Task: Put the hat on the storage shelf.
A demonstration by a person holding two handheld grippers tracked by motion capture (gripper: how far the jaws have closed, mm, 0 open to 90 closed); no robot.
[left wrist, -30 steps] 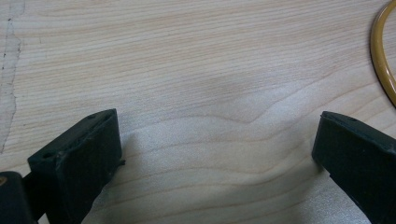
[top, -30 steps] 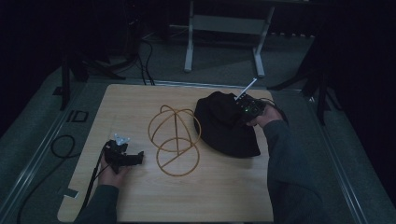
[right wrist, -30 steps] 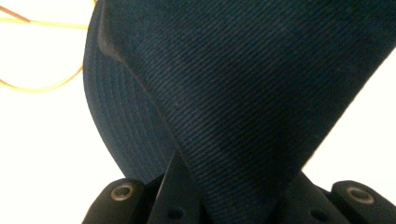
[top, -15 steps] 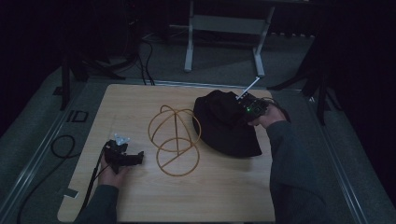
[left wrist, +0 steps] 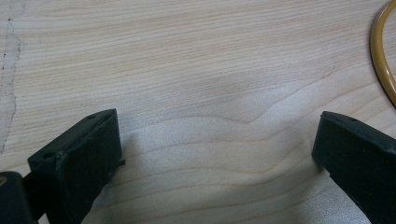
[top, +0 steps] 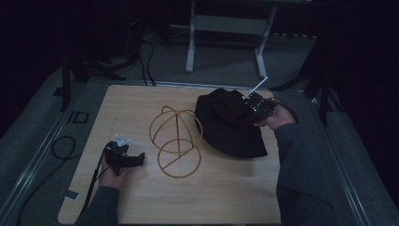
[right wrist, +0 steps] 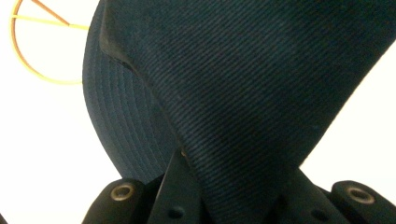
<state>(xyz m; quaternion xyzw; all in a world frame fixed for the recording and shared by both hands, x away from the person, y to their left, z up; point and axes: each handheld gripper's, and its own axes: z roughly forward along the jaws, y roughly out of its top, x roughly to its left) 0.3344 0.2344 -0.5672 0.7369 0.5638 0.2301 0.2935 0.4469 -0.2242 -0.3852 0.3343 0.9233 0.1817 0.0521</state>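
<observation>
A black fabric hat (top: 228,125) lies on the right half of the wooden table (top: 141,202). My right gripper (top: 248,114) is shut on the hat's cloth, which bunches up between the jaws in the right gripper view as dark twill (right wrist: 243,93). A yellow wire hat stand (top: 176,141) sits at the table's middle, just left of the hat. My left gripper (top: 139,160) rests on the table at the left, open, with bare wood between its jaws (left wrist: 219,154). A curve of the yellow wire (left wrist: 380,51) crosses the upper right corner of the left gripper view.
Black cables (top: 61,146) lie on the grey floor left of the table. A metal table frame (top: 226,23) stands beyond the far edge, and dark stands (top: 324,89) rise at the right.
My right gripper has lifted slightly and drawn the hat's cloth up toward the right. The left gripper has stayed put.
</observation>
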